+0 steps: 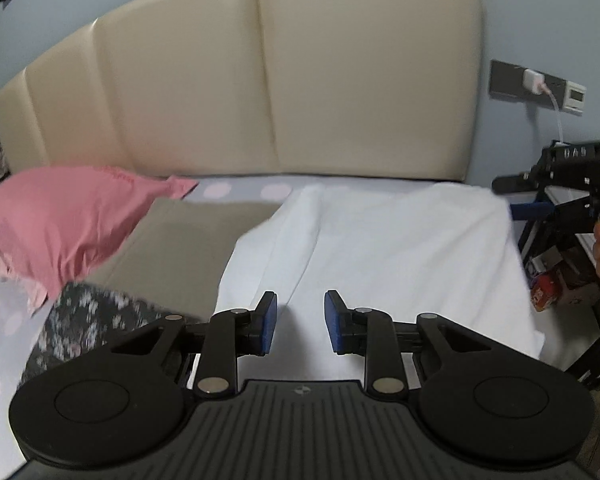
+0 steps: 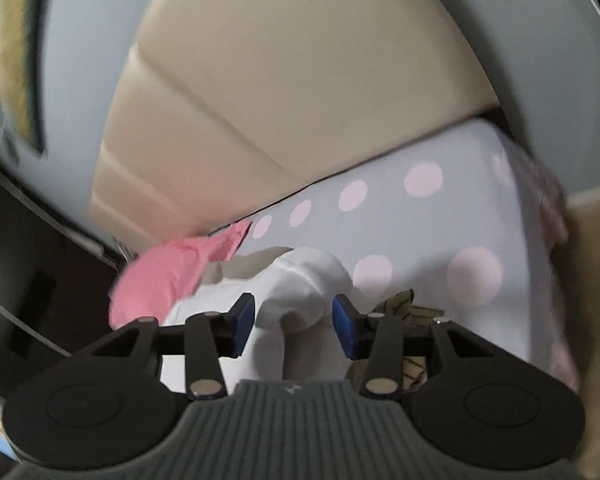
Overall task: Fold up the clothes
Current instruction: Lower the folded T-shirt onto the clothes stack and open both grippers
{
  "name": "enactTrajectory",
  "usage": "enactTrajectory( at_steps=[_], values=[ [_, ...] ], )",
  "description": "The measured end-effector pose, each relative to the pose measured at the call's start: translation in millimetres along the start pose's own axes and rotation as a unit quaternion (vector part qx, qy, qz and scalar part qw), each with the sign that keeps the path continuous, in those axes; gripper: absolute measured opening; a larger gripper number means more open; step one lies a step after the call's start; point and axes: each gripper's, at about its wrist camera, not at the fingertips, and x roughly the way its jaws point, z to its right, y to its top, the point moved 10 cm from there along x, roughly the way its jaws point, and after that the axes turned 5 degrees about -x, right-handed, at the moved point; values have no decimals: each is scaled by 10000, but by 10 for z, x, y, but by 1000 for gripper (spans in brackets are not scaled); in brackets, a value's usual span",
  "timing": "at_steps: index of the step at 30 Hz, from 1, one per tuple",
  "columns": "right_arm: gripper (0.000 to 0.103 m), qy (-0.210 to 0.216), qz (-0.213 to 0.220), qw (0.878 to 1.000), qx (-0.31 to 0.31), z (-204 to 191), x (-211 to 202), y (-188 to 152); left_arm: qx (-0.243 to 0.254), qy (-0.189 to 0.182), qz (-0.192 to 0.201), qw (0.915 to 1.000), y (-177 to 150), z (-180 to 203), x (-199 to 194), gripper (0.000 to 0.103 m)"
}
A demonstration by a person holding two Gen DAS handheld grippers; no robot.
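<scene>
Hovering over the white garment (image 1: pixel 380 248) spread on the bed (image 1: pixel 4 344), the left tool (image 1: pixel 301 322) stood parted, gripping nothing. From the right wrist, the right tool (image 2: pixel 294 322) gaped around a bunched white fold (image 2: pixel 300 280), pads apparently clear of it.

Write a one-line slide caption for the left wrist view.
Left claw open above a white garment spread on the bed, pink pillow to the left.
</scene>
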Motion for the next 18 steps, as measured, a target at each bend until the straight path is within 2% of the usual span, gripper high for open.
enactTrajectory(
  at_steps=[3, 5, 8, 9, 12, 14, 15, 16, 18],
  values=[
    [47, 312, -285, 9964, 733, 162, 89, -38, -58, -35, -66, 10000, -64, -42, 25, 25],
    [48, 353, -490, 9905, 1232, 280, 171, -87, -66, -41, -88, 9999, -89, -59, 38, 25],
    [46, 491, -523, 9832, 1677, 401, 235, -80, -70, -38, -121, 9999, -112, -75, 58, 25],
    [35, 527, -433, 9857, 1538, 365, 244, -36, -74, -29, -138, 9999, -118, -76, 67, 25],
    [20, 632, -155, 9919, 1094, 252, 265, 95, -68, -24, -175, 9998, -136, -61, 97, 25],
    [18, 642, 388, 9972, -59, 12, 126, 182, -48, 1, -207, 9998, -147, -57, 130, 25],
    [18, 524, 674, 9923, -897, -155, 62, 185, -39, 13, -223, 9997, -153, -54, 146, 25],
    [17, 397, 936, 9803, -1692, -319, 2, 186, -75, 36, -245, 9997, -152, -67, 170, 25],
    [16, -29, 867, 9720, -2183, -338, 92, 107, -169, 67, -293, 9994, -150, -99, 219, 25]
  ],
)
